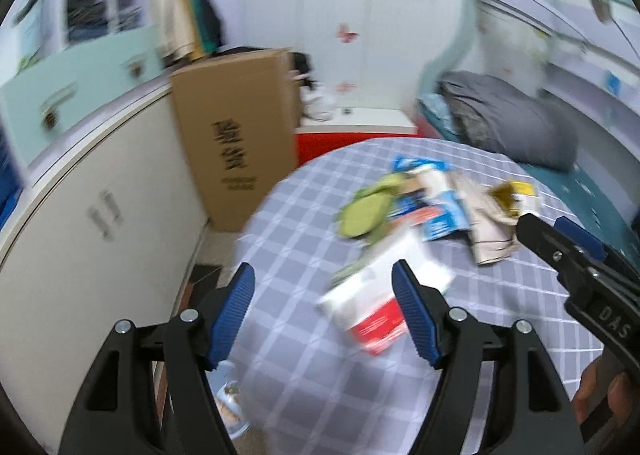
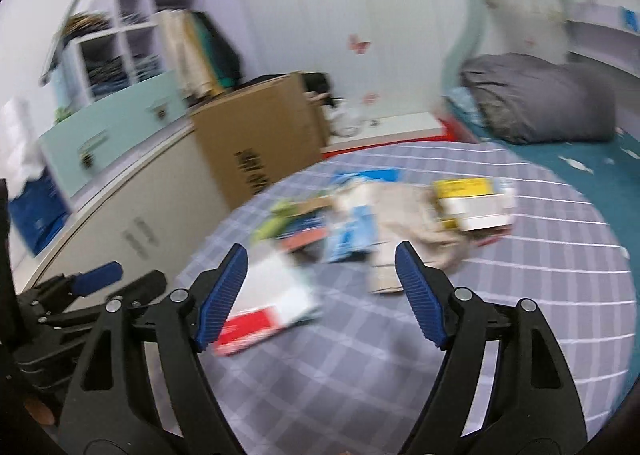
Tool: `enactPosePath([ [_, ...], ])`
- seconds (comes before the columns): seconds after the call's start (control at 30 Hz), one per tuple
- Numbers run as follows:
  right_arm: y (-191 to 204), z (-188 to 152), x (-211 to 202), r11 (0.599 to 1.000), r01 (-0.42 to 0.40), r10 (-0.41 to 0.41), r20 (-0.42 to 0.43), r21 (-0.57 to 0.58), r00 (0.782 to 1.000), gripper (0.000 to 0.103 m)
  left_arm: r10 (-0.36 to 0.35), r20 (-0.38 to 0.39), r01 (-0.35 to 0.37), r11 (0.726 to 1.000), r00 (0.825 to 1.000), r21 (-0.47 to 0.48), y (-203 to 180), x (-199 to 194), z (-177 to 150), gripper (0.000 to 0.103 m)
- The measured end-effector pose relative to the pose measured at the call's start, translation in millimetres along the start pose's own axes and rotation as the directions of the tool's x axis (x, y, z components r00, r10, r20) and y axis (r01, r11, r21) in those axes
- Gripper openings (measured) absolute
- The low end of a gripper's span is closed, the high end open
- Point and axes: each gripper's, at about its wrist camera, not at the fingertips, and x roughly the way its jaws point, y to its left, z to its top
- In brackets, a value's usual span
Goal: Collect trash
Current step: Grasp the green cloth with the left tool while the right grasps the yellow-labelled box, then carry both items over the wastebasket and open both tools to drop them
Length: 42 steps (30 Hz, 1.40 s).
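Trash lies in a loose pile on a grey checked bedspread (image 1: 304, 355): a white and red box (image 1: 380, 295), a green wrapper (image 1: 366, 213), a blue and white packet (image 1: 440, 211), crumpled beige paper (image 1: 486, 223) and a yellow and white box (image 1: 516, 195). My left gripper (image 1: 324, 315) is open and empty, just short of the white and red box. In the right wrist view my right gripper (image 2: 320, 295) is open and empty above the bedspread (image 2: 360, 375), near the white and red box (image 2: 272, 311), the blue packet (image 2: 352, 231), the beige paper (image 2: 408, 215) and the yellow and white box (image 2: 472, 203).
A tall cardboard box (image 1: 236, 135) stands on the floor left of the bed, against white cabinets (image 1: 80, 223). A grey duvet (image 1: 512, 123) lies at the bed's far right. White wardrobe doors (image 1: 340, 15) are behind. Both views are motion-blurred.
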Motion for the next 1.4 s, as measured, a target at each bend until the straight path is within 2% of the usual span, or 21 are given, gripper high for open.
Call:
enactPosePath([
  [0.1, -35, 8, 7, 0.997, 0.076, -0.075, -0.011, 0.007, 0.997, 0.083, -0.003, -0.010, 0.003, 0.998, 1.000, 0.064, -29, 17, 11, 0.070],
  [0.2, -51, 17, 23, 0.988, 0.152, -0.153, -0.029, -0.029, 0.988, 0.084, 0.022, -0.034, -0.018, 0.993, 0.999, 0.113, -43, 37, 21, 0.070],
  [0.33, -63, 29, 52, 0.966, 0.241, -0.246, -0.053, -0.094, 0.968, 0.084, 0.015, -0.091, -0.006, 0.995, 0.996, 0.099, -40, 66, 36, 0.070],
  [0.4, -64, 33, 74, 0.946, 0.287, -0.301, -0.078, -0.152, 0.951, 0.084, 0.023, -0.107, -0.012, 0.994, 0.994, 0.106, -38, 78, 42, 0.070],
  [0.47, -64, 36, 89, 0.923, 0.331, -0.351, -0.081, -0.194, 0.933, 0.084, 0.003, -0.134, 0.010, 0.996, 0.991, 0.092, -34, 92, 49, 0.070],
  [0.57, -67, 39, 107, 0.904, 0.360, -0.390, -0.100, -0.229, 0.915, 0.083, 0.014, -0.146, 0.000, 0.995, 0.989, 0.100, -34, 108, 56, 0.070],
  [0.7, -71, 42, 124, 0.885, 0.381, -0.423, -0.118, -0.267, 0.899, 0.082, -0.039, -0.181, 0.059, 0.993, 0.983, 0.103, -40, 130, 64, 0.069],
  [0.73, -73, 42, 125, 0.883, 0.386, -0.428, -0.120, -0.268, 0.896, 0.080, -0.049, -0.187, 0.069, 0.992, 0.981, 0.103, -42, 133, 64, 0.069],
  [0.8, -77, 43, 130, 0.883, 0.385, -0.430, -0.133, -0.269, 0.893, 0.065, -0.058, -0.207, 0.082, 0.991, 0.977, 0.107, -44, 144, 68, 0.058],
  [0.83, -78, 42, 130, 0.876, 0.397, -0.442, -0.124, -0.275, 0.889, 0.065, -0.067, -0.209, 0.089, 0.991, 0.976, 0.101, -44, 148, 70, 0.054],
  [0.87, -80, 43, 129, 0.877, 0.394, -0.439, -0.123, -0.274, 0.890, 0.063, -0.078, -0.220, 0.100, 0.991, 0.972, 0.093, -43, 152, 72, 0.042],
  [0.9, -81, 44, 130, 0.882, 0.389, -0.431, -0.123, -0.268, 0.894, 0.052, -0.092, -0.233, 0.112, 0.991, 0.968, 0.074, -42, 156, 73, 0.028],
  [0.97, -79, 48, 125, 0.869, 0.408, -0.448, -0.096, -0.281, 0.889, 0.027, -0.103, -0.242, 0.120, 0.991, 0.965, 0.055, -42, 159, 73, 0.016],
  [1.03, -79, 52, 121, 0.872, 0.405, -0.442, -0.085, -0.276, 0.893, 0.018, -0.093, -0.212, 0.105, 0.993, 0.973, 0.048, -41, 155, 72, 0.011],
  [1.07, -80, 54, 118, 0.871, 0.407, -0.441, -0.076, -0.275, 0.894, 0.009, -0.091, -0.186, 0.100, 0.994, 0.978, 0.043, -40, 149, 73, 0.010],
  [1.2, -79, 63, 102, 0.875, 0.413, -0.432, -0.022, -0.253, 0.902, 0.006, -0.080, -0.100, 0.082, 0.997, 0.992, 0.012, -28, 123, 77, 0.009],
  [1.33, -68, 71, 73, 0.886, 0.403, -0.400, 0.062, -0.231, 0.915, 0.006, -0.083, -0.006, 0.082, 0.996, 0.997, -0.038, -9, 91, 88, 0.008],
  [1.4, -50, 81, 48, 0.914, 0.345, -0.333, 0.092, -0.214, 0.938, 0.006, -0.083, 0.033, 0.085, 0.994, 0.996, -0.068, 1, 72, 91, 0.008],
])
